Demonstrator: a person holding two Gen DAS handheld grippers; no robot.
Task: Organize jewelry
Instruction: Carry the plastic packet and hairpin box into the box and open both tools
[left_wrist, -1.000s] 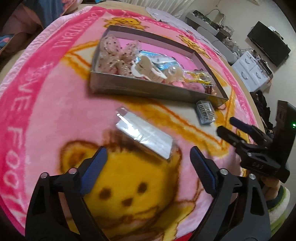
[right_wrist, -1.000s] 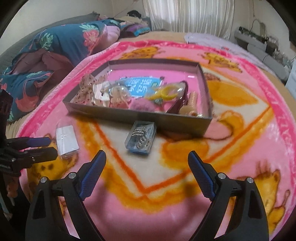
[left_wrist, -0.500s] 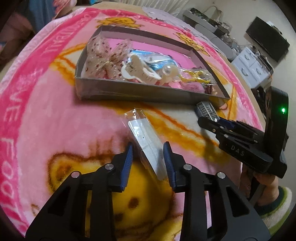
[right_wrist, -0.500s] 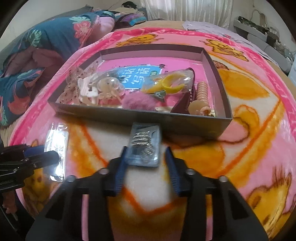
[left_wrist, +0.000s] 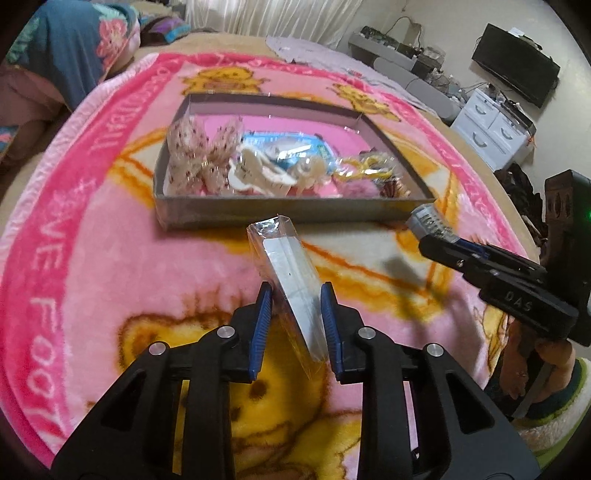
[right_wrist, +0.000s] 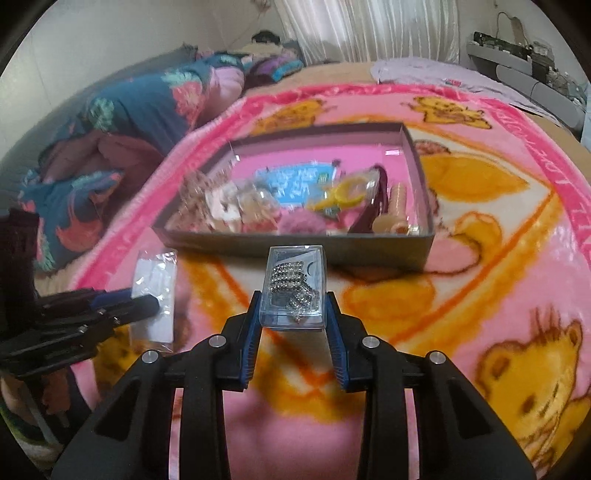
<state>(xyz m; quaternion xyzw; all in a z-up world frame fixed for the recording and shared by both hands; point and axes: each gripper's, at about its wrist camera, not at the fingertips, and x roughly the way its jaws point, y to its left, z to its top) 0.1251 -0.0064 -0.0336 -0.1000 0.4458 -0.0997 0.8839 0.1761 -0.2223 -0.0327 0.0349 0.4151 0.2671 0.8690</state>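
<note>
My left gripper (left_wrist: 295, 295) is shut on a clear plastic packet (left_wrist: 291, 266) with a white card inside, held tilted above the blanket. My right gripper (right_wrist: 293, 301) is shut on a small clear box (right_wrist: 293, 288) of sparkling rhinestone pieces, also lifted. Both are just in front of the near wall of a grey cardboard tray (left_wrist: 288, 212), whose rim (right_wrist: 295, 247) also shows in the right wrist view. The tray holds bows, hair clips, a blue packet, a yellow piece and a pink pompom. The right gripper (left_wrist: 436, 243) with its box is to the right in the left wrist view. The left gripper (right_wrist: 144, 299) shows at the left in the right wrist view.
A pink blanket with yellow bears (left_wrist: 92, 258) covers the bed. Rumpled dark floral bedding (right_wrist: 122, 110) lies at the far left. White drawers (left_wrist: 495, 129) and a dark screen (left_wrist: 517, 62) stand at the far right. A hand (left_wrist: 546, 362) holds the right gripper.
Both grippers went from open to shut, the left on the packet and the right on the clear box. Both items have since risen off the blanket toward the tray.
</note>
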